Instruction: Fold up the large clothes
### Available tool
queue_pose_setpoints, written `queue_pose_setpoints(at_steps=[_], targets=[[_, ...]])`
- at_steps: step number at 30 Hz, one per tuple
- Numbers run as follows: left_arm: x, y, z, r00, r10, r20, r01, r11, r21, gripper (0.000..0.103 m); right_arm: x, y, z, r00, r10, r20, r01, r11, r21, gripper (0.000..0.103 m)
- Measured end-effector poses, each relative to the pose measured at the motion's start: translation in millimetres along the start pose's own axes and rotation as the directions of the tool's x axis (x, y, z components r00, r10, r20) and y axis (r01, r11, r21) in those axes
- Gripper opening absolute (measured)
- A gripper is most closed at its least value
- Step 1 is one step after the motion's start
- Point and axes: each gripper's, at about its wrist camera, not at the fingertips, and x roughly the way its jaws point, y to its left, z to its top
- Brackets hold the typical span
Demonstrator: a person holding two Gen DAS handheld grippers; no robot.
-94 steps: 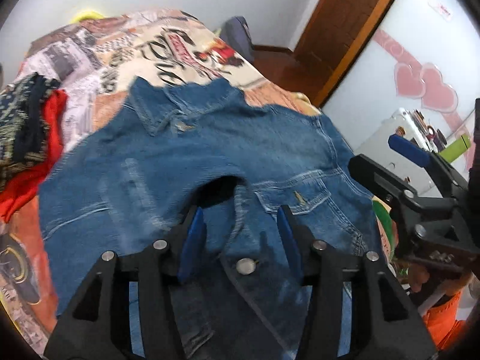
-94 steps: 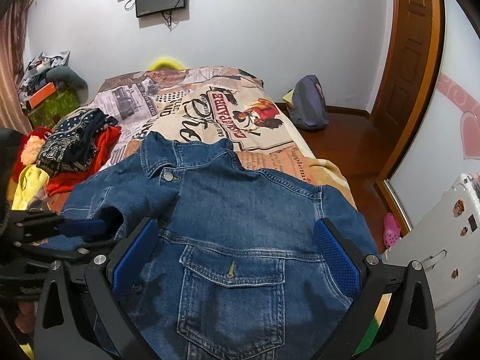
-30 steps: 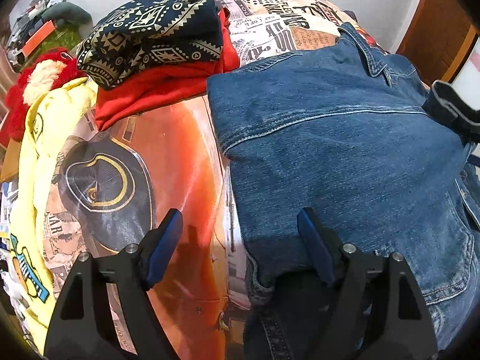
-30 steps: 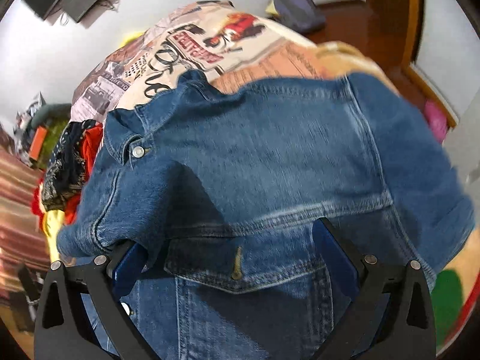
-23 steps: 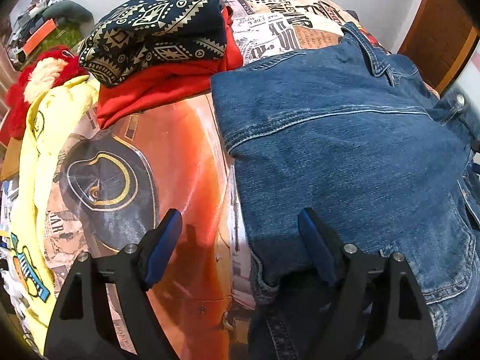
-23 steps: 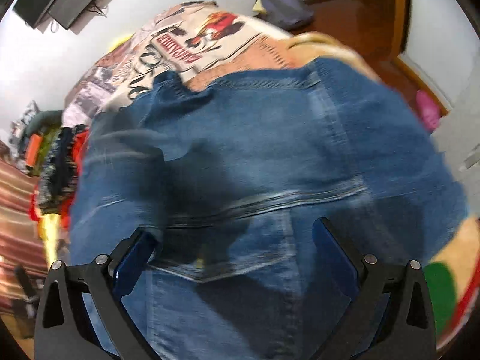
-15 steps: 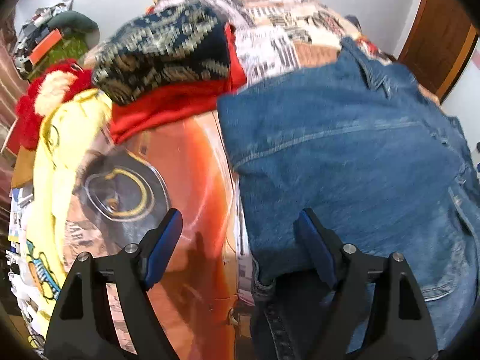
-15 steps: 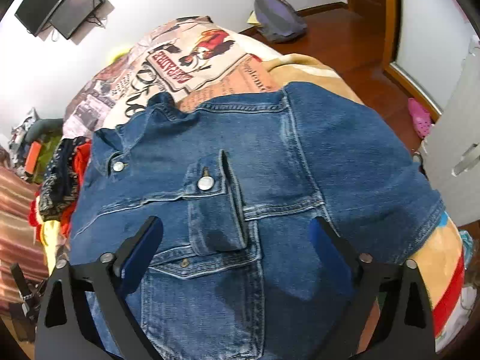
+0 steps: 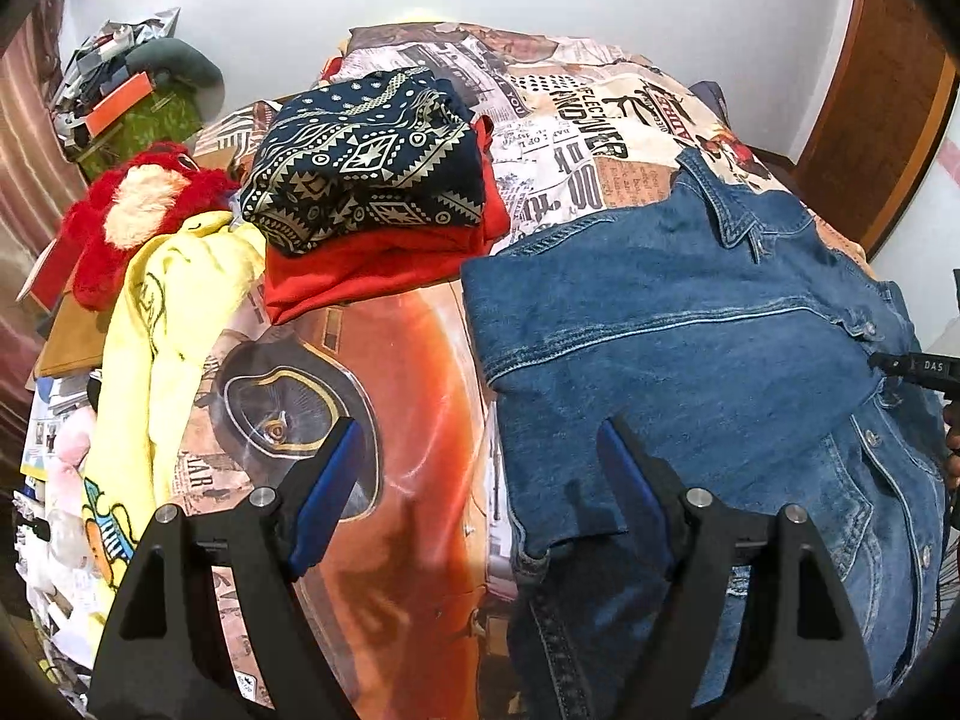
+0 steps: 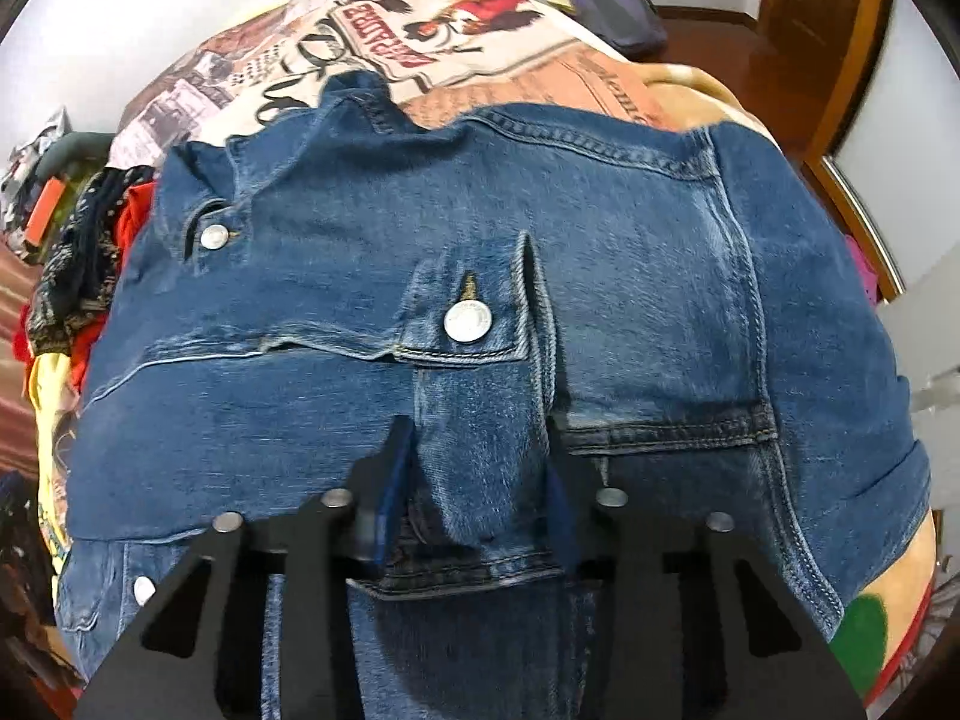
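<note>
Now | left claw (image 9: 480, 480) spread wide, empty | right claw (image 10: 474, 498) pinching denim jacket (image 10: 630, 300) cuff

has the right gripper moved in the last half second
Yes. The right gripper has dropped toward the denim jacket, its jaws closing around the sleeve cuff, now nearer the cuff's metal button.

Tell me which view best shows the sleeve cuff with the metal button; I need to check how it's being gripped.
The right wrist view: the sleeve cuff fills the centre, button up, with the right gripper closed on the denim just below it. In the left wrist view the cuff cannot be made out; only the denim jacket shows.
</note>
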Motion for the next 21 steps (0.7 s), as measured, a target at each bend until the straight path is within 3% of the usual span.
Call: queue_pose_setpoints(at_steps=[2, 6, 9, 13, 15, 16, 21], targets=[[0, -1, 1, 1.000, -0.005, -0.001, 0.005, 1.000, -0.001, 0.079, -6, 7, 2, 1.000, -0.002, 0.017, 0.003, 0.999, -0.034, 0.025], [-5, -4, 10, 1.000, -0.003, 0.020, 0.003, 1.000, 0.007, 0.079, -46, 30, 13, 0.987, -0.024, 0.161, 0.049, 0.987, -0.151, 0.023], [-11, -6, 19, 0.999, -0.004, 0.049, 0.004, 1.000, 0.009, 0.079, -87, 40, 24, 0.960, -0.010, 0.280, 0.062, 0.982, -0.179, 0.023], [-14, -10, 29, 0.998, -0.013, 0.068, 0.013, 1.000, 0.005, 0.079, -124, 46, 28, 0.929, 0.021, 0.370, 0.056, 0.979, -0.195, 0.023], [-11, -13, 29, 0.998, -0.028, 0.062, 0.028, 1.000, 0.005, 0.079, -134, 47, 26, 0.918, 0.019, 0.396, 0.068, 0.976, -0.206, 0.018], [-8, -16, 28, 0.998, -0.041, 0.052, 0.041, 0.999, 0.007, 0.079, -134, 46, 25, 0.916, 0.006, 0.401, 0.083, 0.975, -0.204, 0.012], [21, -38, 15, 0.998, -0.054, -0.033, 0.056, 0.997, 0.056, 0.079, -94, 29, 24, 0.952, -0.052, 0.302, 0.108, 0.979, -0.174, 0.012]])
